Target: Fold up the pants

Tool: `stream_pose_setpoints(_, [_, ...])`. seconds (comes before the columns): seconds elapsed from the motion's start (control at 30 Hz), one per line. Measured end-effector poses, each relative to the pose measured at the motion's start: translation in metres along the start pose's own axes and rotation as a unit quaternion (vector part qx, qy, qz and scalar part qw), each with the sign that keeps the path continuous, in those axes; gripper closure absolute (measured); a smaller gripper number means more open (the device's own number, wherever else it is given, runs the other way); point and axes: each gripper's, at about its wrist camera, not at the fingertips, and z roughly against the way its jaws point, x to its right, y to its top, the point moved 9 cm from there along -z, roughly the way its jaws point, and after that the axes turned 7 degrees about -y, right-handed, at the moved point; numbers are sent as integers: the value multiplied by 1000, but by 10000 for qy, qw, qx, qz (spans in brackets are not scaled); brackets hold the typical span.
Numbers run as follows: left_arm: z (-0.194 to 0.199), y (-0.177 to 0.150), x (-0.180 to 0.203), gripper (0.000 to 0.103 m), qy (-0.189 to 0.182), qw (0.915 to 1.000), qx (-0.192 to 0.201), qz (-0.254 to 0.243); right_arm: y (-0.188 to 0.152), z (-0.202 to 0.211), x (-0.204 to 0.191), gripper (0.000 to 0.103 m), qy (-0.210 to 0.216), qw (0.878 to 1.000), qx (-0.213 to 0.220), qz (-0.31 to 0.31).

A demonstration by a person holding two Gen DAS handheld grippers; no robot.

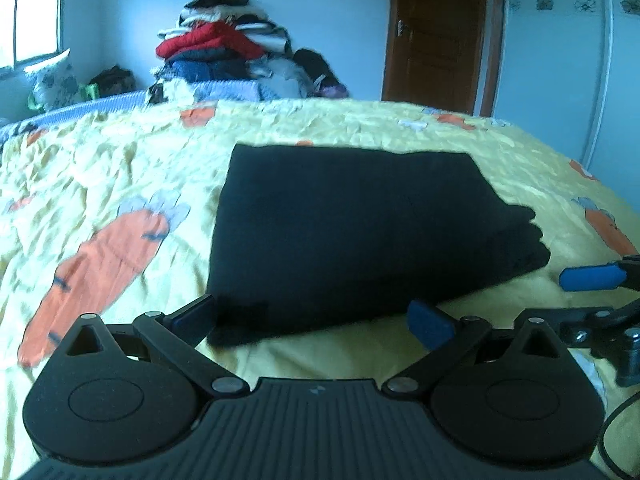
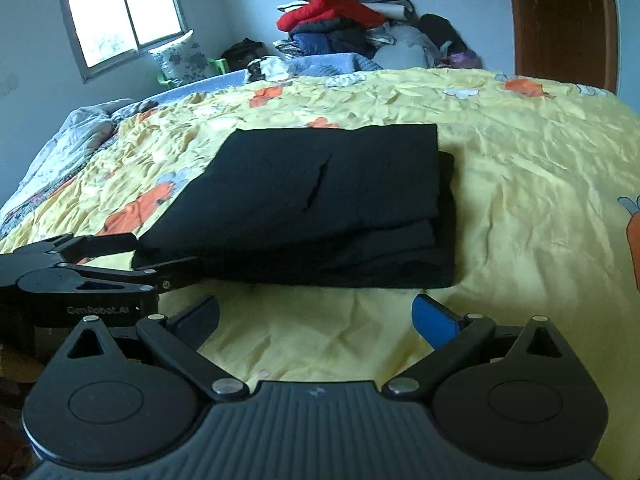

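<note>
Black pants (image 1: 352, 232) lie folded into a thick rectangle on the yellow carrot-print bedcover (image 1: 120, 168). My left gripper (image 1: 312, 320) is open at the stack's near edge, its left finger beside the near left corner. In the right wrist view the same pants (image 2: 320, 200) show stacked layers along their near and right sides. My right gripper (image 2: 316, 318) is open above bare yellow cover, a little short of the stack. The left gripper (image 2: 152, 260) reaches in from the left to the pants' corner. The right gripper (image 1: 588, 296) shows at the left view's right edge.
A tall pile of clothes (image 2: 344, 20) sits beyond the far side of the bed. A brown door (image 1: 440, 32) stands at the back right, a window (image 2: 120, 12) at the back left, with a floral pillow (image 2: 184, 60) below it. Yellow cover (image 2: 540, 184) spreads right of the pants.
</note>
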Motion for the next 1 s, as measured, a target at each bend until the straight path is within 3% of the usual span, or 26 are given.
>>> stream_pose_setpoints(0.13, [8, -15, -12, 1, 10, 9996, -59, 264, -5, 4, -11, 0, 5, 10000, 27, 79])
stream_pose_setpoints(0.3, [16, -26, -25, 1, 289, 9993, -37, 247, -14, -5, -19, 0, -18, 10000, -34, 7])
stream_pose_setpoints(0.73, [10, -32, -25, 0, 418, 9987, -209, 194, -30, -23, -26, 0, -875, 9941, 112, 632])
stream_pose_setpoints(1.0, [10, -32, -25, 0, 415, 9987, -208, 199, -30, -23, -26, 0, -877, 9941, 133, 622])
